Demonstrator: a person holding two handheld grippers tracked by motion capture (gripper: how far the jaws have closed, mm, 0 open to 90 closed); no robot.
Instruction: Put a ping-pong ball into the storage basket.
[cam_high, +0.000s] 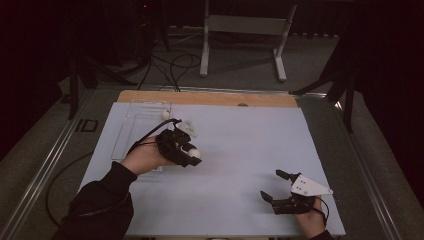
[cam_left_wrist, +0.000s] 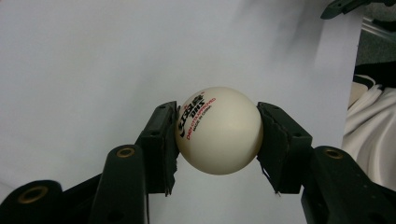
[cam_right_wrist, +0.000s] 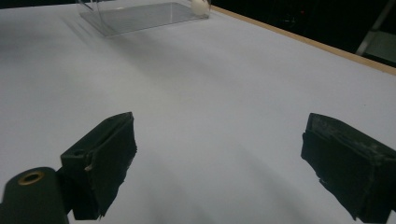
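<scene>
A cream table-tennis ball (cam_left_wrist: 218, 130) with red and black print sits clamped between the two black pads of my left gripper (cam_left_wrist: 217, 140). In the high view that gripper (cam_high: 192, 156) hangs over the left-middle of the white sheet with the ball (cam_high: 194, 153) at its tip. My right gripper (cam_high: 272, 186) rests low at the front right, jaws wide apart and nothing between them; the right gripper view shows bare sheet between its pads (cam_right_wrist: 107, 156). A second white ball (cam_high: 165, 114) lies in the clear tray (cam_high: 131, 131) at the back left, and this second ball (cam_right_wrist: 200, 5) also appears at the top edge.
The white sheet (cam_high: 240, 145) covers a wooden table whose back edge (cam_high: 210, 97) shows as a tan strip. The clear tray (cam_right_wrist: 140, 16) lies flat. A white fabric-like edge (cam_left_wrist: 373, 121) shows at the right of the left gripper view. Behind the table stand a grey frame (cam_high: 245, 30) and floor cables.
</scene>
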